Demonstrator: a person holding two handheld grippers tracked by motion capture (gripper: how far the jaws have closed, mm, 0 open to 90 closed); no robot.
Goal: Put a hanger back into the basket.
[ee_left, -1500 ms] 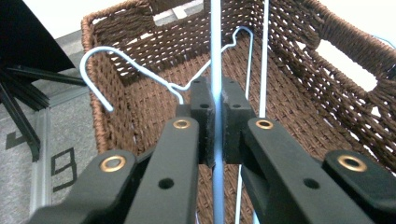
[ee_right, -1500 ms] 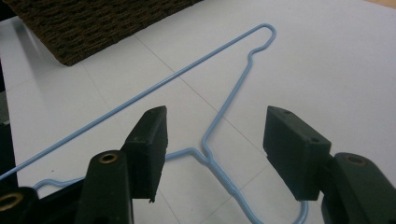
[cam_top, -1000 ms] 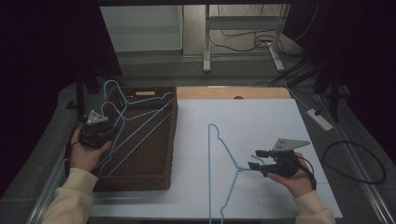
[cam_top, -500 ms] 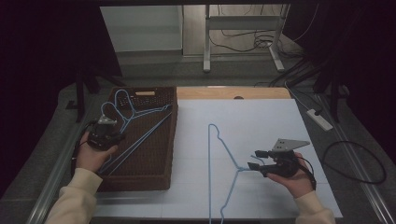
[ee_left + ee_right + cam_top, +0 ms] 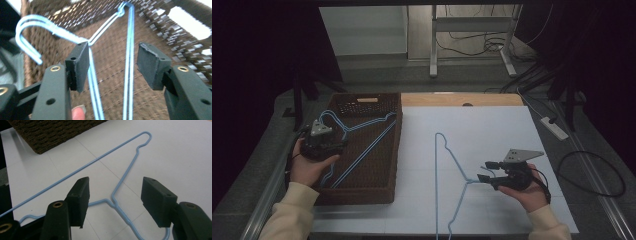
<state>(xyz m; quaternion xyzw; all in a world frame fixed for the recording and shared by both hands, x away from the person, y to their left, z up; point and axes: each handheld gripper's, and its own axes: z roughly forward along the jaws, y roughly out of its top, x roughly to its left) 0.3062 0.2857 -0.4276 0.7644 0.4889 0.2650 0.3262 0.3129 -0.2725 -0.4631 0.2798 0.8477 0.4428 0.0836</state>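
dark floor and loose cables ring the white tabletop [image 5: 492, 125], and a brown woven basket [image 5: 367, 190] sits at its left edge. your left gripper [image 5: 343, 143] hangs over the basket in the left middle of the high view, jaws apart. in the left gripper view the stacked blue hangers [image 5: 93, 82] run up between the jaws, one wire close beside the left pad [image 5: 80, 66], the hooks curling to the upper left. if you shut there you may well catch two or more wires at once, or pinch only an arm, and the bundle could swing, snag the weave and drag the basket.

your right gripper [image 5: 484, 170] sits low and right of centre, jaws also apart, aimed at the neck of the single blue hanger [image 5: 447, 150] lying flat on the white surface. in the right gripper view the twisted neck lies between the pads but below them, so closing at this height could miss it or skid the thin wire away. its lower end looks to reach the near table edge, where a nudge could tip it off.
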